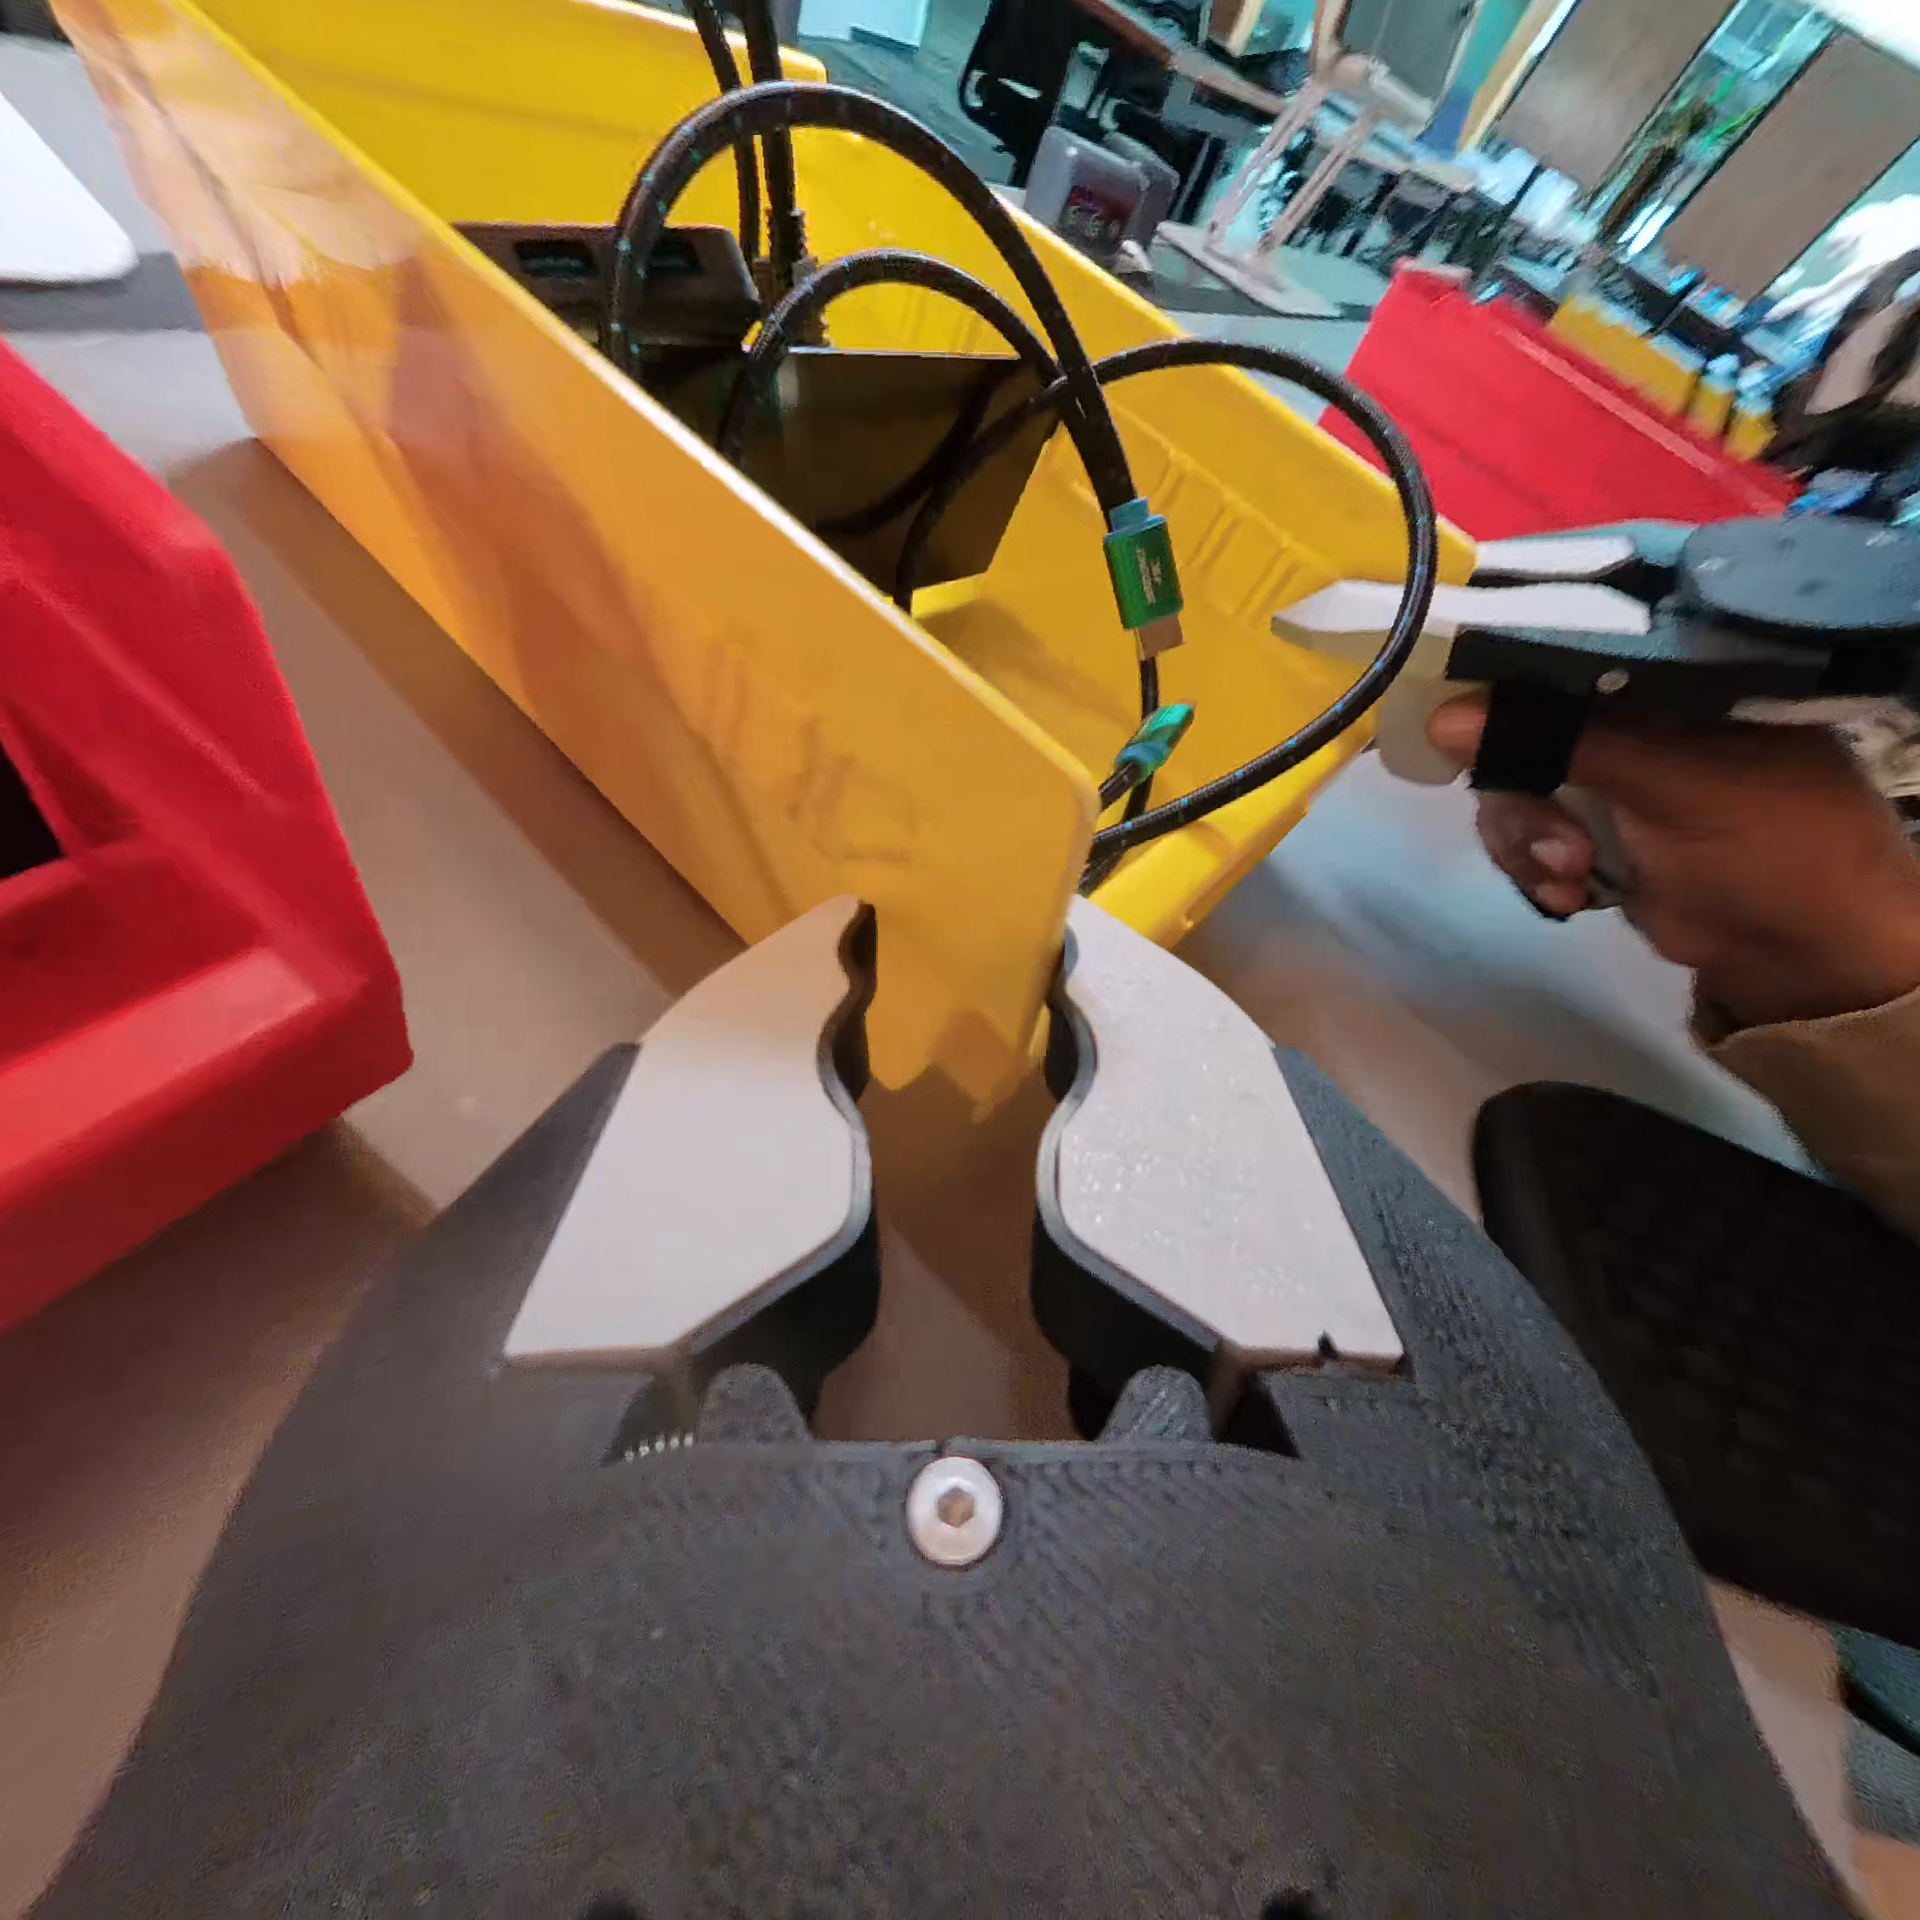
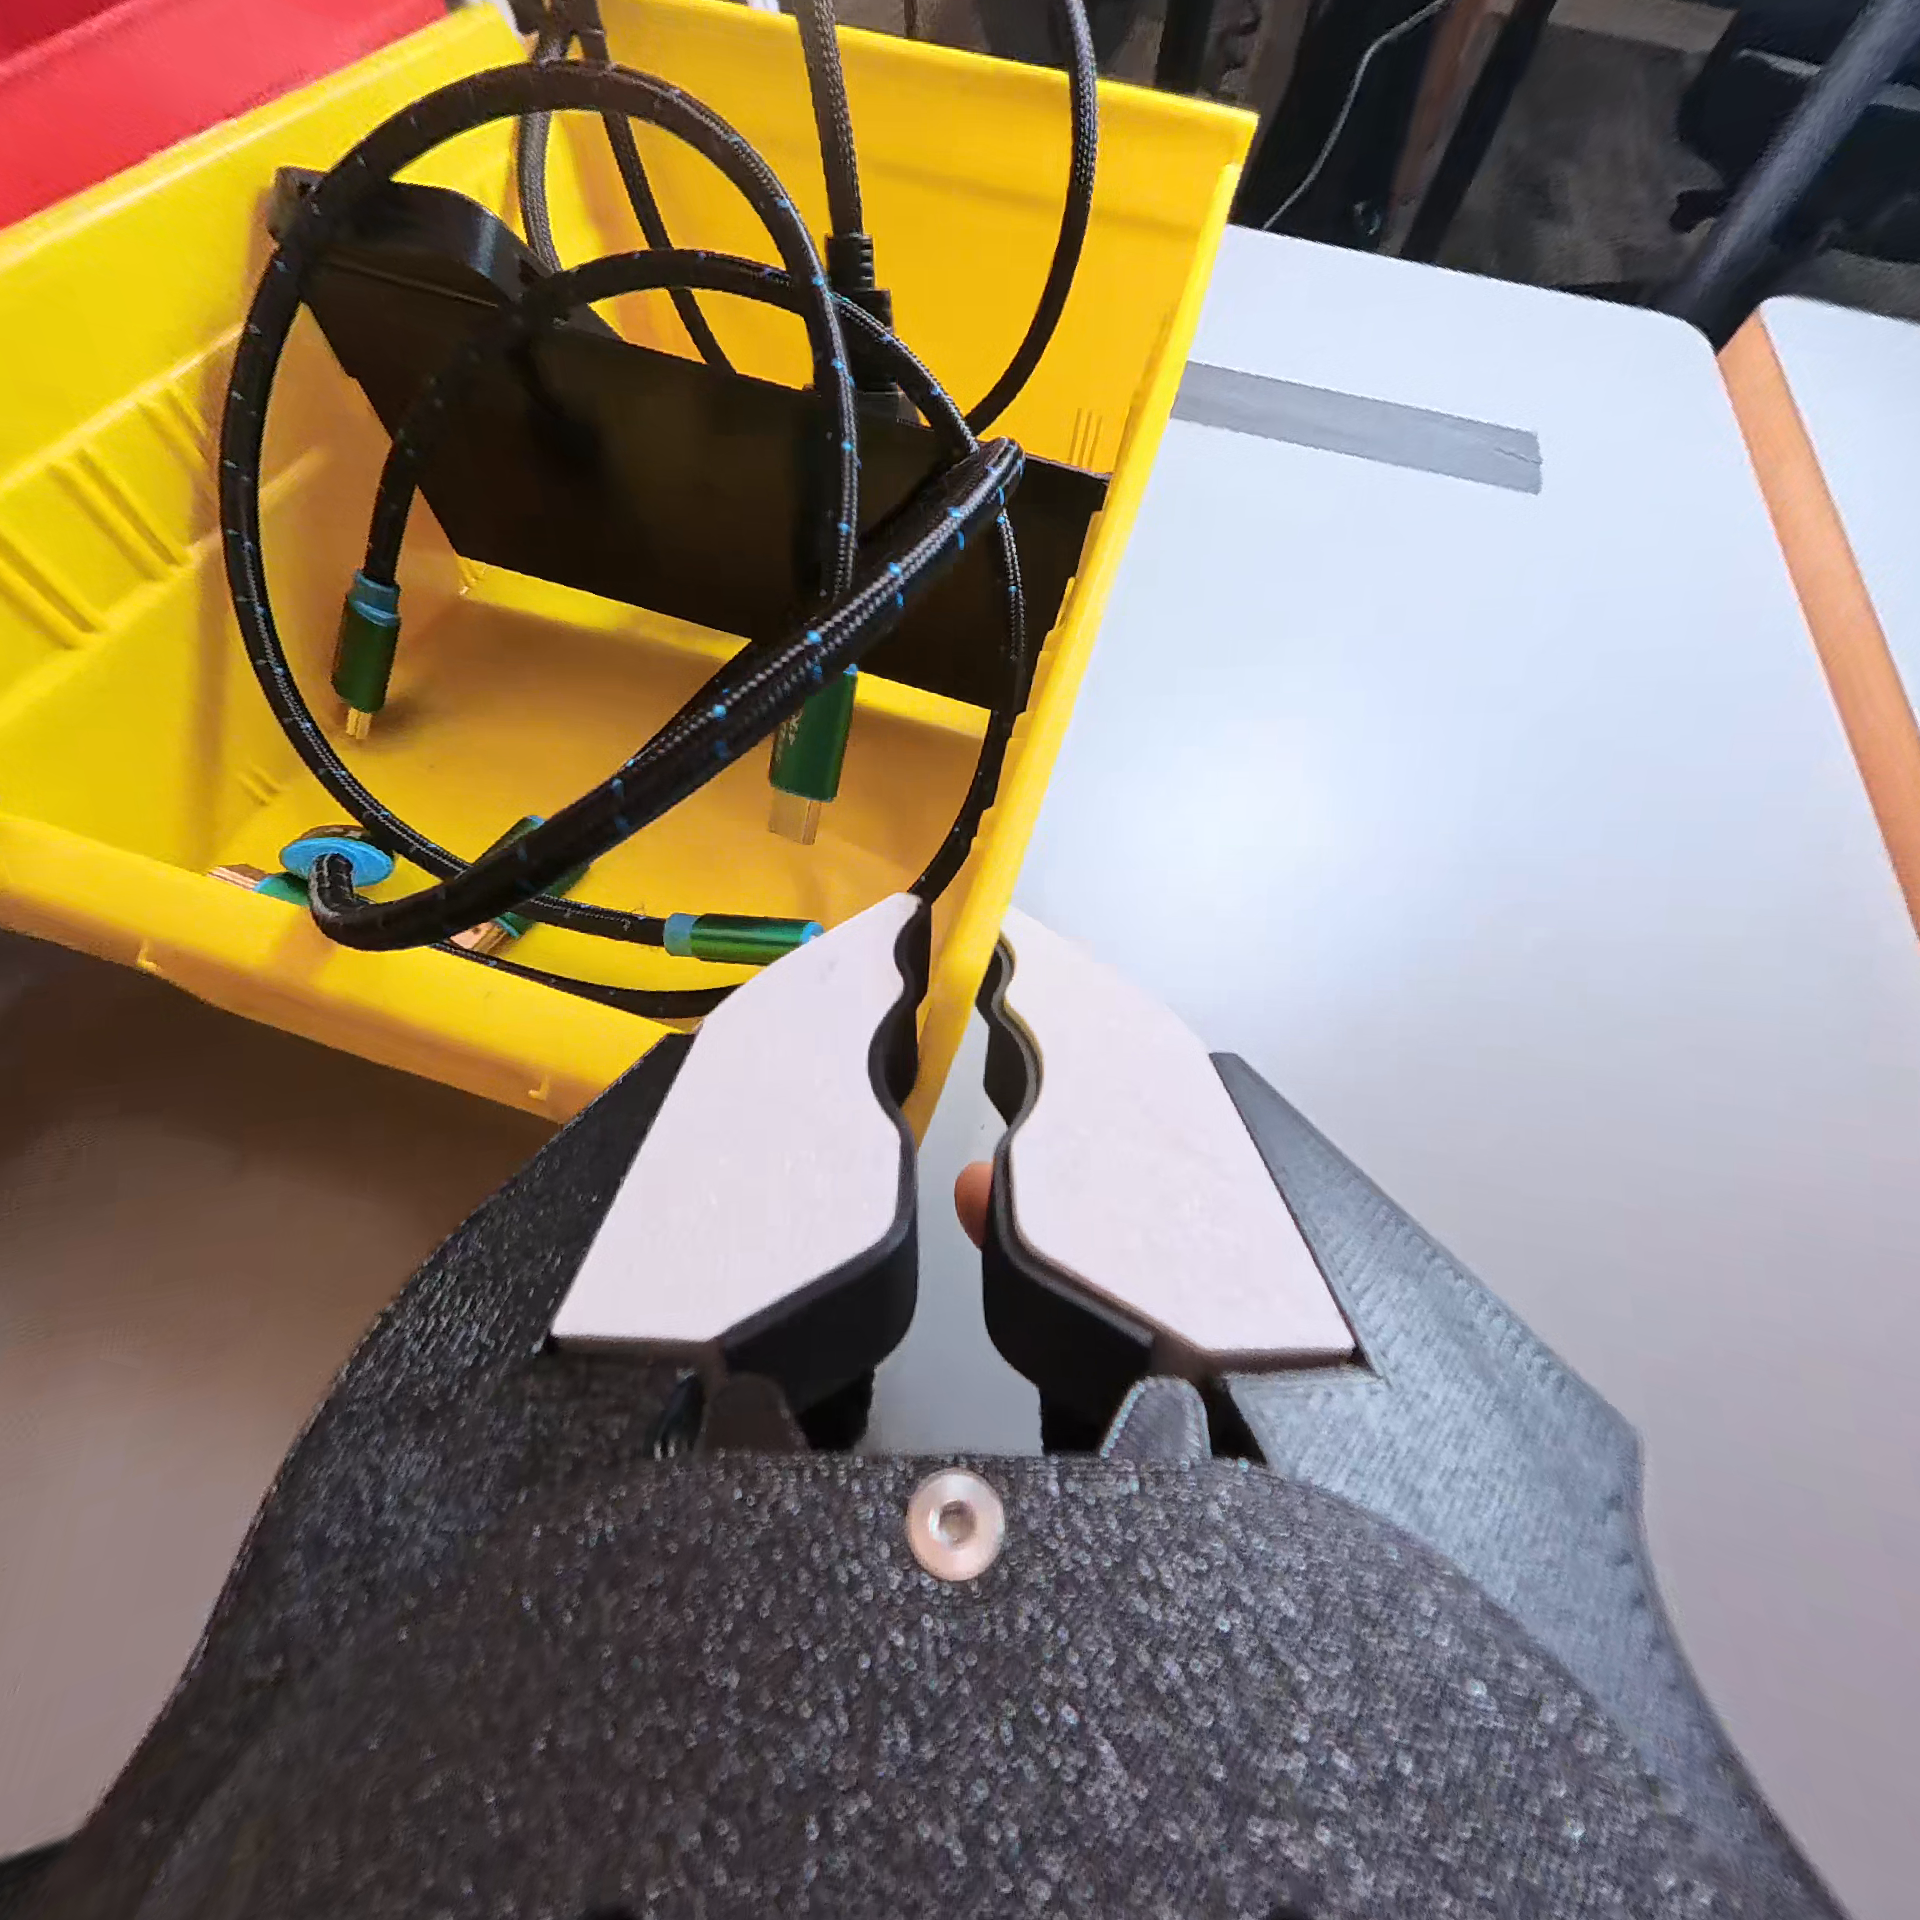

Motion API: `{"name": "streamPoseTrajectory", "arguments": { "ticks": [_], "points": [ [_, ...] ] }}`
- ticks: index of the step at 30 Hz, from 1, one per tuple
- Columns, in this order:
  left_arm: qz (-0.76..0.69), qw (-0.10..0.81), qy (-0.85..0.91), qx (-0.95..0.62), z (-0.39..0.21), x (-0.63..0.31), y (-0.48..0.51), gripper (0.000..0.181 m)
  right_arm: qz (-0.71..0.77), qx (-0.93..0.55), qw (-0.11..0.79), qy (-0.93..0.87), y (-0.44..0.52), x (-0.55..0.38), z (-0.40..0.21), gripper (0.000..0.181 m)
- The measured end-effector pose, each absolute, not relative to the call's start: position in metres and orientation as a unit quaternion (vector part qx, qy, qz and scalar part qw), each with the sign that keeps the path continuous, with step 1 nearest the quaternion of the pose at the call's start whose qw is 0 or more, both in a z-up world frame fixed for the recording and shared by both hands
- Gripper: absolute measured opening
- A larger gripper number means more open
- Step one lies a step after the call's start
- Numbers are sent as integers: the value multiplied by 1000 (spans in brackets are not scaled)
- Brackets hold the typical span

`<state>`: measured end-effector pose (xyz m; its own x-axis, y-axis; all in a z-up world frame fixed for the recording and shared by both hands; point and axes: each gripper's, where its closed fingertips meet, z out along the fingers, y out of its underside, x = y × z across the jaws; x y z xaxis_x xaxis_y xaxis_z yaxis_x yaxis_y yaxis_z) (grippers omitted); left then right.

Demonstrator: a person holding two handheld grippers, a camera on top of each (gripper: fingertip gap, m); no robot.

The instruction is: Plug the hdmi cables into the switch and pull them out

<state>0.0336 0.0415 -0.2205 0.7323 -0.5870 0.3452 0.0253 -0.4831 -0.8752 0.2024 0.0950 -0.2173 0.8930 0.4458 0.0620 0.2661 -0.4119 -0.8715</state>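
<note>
A yellow bin (image 1: 623,623) holds a black switch (image 1: 623,281) and several black braided HDMI cables with green plugs (image 1: 1143,571). All the plugs I can see hang or lie loose, out of the switch. My left gripper (image 1: 966,914) is closed on the front end of the bin's left wall. In the right wrist view my right gripper (image 2: 956,935) is closed on the front end of the bin's right wall (image 2: 1039,727). There the switch (image 2: 623,468) leans in the bin, with plugs (image 2: 810,738) over the bin floor. The right gripper also shows in the left wrist view (image 1: 1351,608).
A red bin (image 1: 156,831) stands close on the left and another red bin (image 1: 1507,436) at the back right. A person's hand (image 1: 1662,831) holds the right gripper. The white table (image 2: 1455,831) with a grey tape strip (image 2: 1351,426) lies right of the bin. The left gripper's tips are roughly 20 cm from the right gripper's.
</note>
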Motion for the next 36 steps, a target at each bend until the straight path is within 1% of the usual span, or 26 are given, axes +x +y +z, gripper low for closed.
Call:
{"name": "streamPoseTrajectory", "arguments": {
  "ticks": [2,5,6,10,13,17,21,24,28,31,36],
  "points": [
    [-321,473,170,-803,-223,33,42,30,83,-834,501,-216,87,203,-217,9],
    [-237,508,149,-815,-226,22,55,26,61,-832,501,-228,73,194,-216,13],
    [-217,515,139,-818,-226,17,59,20,58,-830,503,-232,68,191,-217,14],
    [-187,532,166,-809,-220,10,61,14,53,-822,515,-238,50,185,-210,17],
    [-182,554,190,-790,-202,11,53,13,34,-808,541,-230,40,188,-195,13],
    [-137,598,221,-758,-171,6,41,9,28,-788,576,-214,21,185,-170,11],
    [-146,621,213,-740,-141,-6,27,9,28,-765,603,-224,7,174,-135,10],
    [-137,654,199,-717,-111,-25,13,9,23,-736,632,-242,-3,157,-103,10],
    [-95,702,173,-684,-59,-74,-13,8,49,-681,678,-273,-16,112,-53,11],
    [-43,728,139,-670,-28,-131,-40,8,90,-641,700,-303,-23,56,-23,11],
    [45,743,61,-665,-11,-243,-97,8,172,-591,696,-371,-37,-64,-3,12]
  ]
}}
